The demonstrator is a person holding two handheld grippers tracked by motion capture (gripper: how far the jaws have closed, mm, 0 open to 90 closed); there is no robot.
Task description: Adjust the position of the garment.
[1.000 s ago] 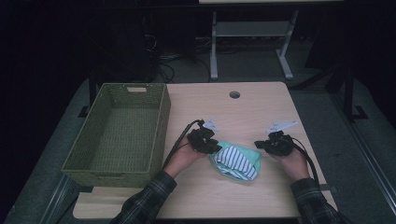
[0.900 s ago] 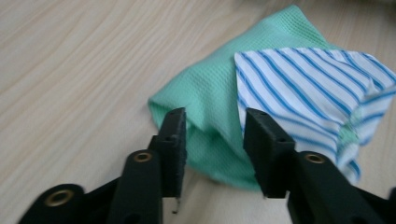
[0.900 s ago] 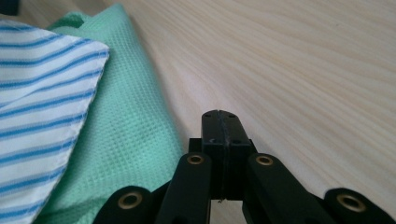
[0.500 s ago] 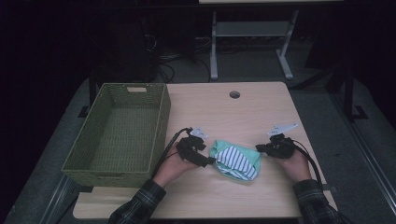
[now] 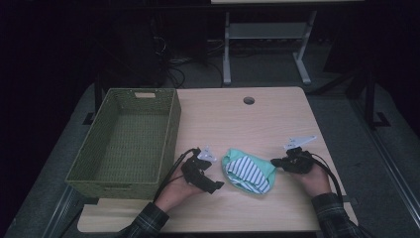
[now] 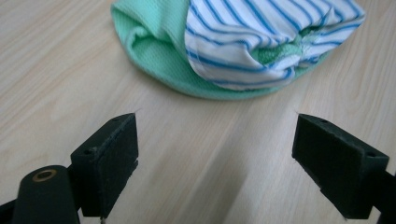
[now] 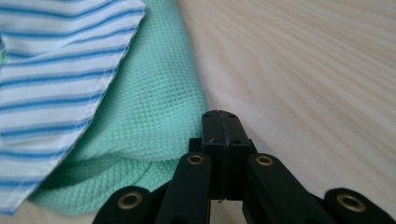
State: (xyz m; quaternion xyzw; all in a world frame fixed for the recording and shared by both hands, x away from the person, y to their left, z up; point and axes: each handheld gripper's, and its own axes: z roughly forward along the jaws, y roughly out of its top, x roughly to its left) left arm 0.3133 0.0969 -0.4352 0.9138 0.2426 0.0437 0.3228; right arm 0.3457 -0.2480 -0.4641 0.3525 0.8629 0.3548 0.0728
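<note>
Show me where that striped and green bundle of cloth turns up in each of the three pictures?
High view: the cloth bundle lies on the table, low and centre, between the two hand-held grippers.
Left gripper view: the bundle is at the top, beyond the open black jaws.
Right gripper view: it fills the left side, beside the shut jaws.
Shared landmark: the blue-striped white fabric lying over the green cloth.

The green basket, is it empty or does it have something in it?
Empty. The high view shows the green basket with a bare woven floor; the cloth bundle lies on the table beside it.
</note>
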